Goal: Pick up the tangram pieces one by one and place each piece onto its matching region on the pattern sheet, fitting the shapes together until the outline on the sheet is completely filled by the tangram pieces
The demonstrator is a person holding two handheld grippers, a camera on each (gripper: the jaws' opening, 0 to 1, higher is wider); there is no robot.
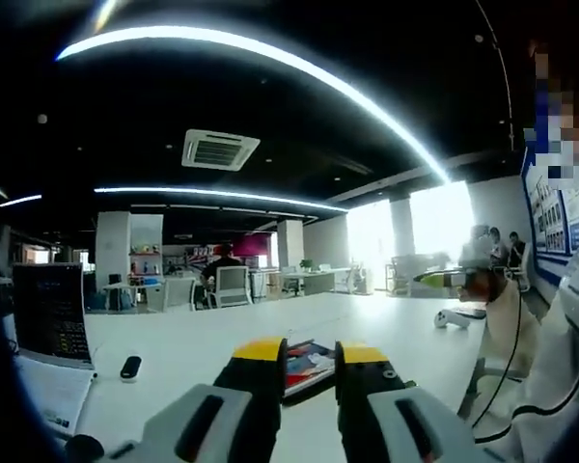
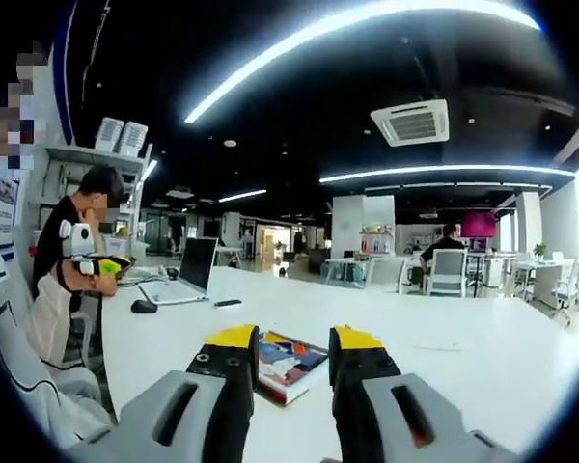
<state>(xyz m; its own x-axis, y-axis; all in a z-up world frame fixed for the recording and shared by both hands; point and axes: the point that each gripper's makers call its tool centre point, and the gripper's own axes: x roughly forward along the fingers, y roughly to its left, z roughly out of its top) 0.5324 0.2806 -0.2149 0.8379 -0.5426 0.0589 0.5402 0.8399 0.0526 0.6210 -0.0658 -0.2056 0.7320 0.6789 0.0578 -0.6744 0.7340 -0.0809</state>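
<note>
- Two grippers are hovering over a long white table (image 1: 386,328), each one pointing across the tabletop toward the far office space.
- Left gripper (image 1: 311,362) is holding its yellow-tipped jaws apart with a clear gap between them, nothing in the gap.
- Right gripper (image 2: 294,352) is likewise standing with its jaws spread and gripping nothing.
- Tangram set (image 1: 306,365) is lying flat on the tabletop just beyond the left jaws, showing through the gap (red, blue and pale patches visible; single pieces too small to tell apart).
- In the right gripper view the same tangram set (image 2: 286,363) is sitting between and just past the jaw tips, looking like a shallow tray or board with coloured shapes on top; whether a pattern sheet is under it, cannot tell.
- Laptop (image 2: 191,273) is standing open toward the table's far left edge in the right gripper view, with a dark mouse (image 2: 144,307) just beside it.
- Seated person (image 2: 72,241) is leaning at that same edge, wearing a dark top.
- In the left gripper view an open laptop (image 1: 48,323) is sitting near the left edge, a small dark object (image 1: 130,367) lying close to it.
- White controller-like item (image 1: 454,318) is resting near the right edge of the tabletop.
- Several chairs and desks are filling the background.
</note>
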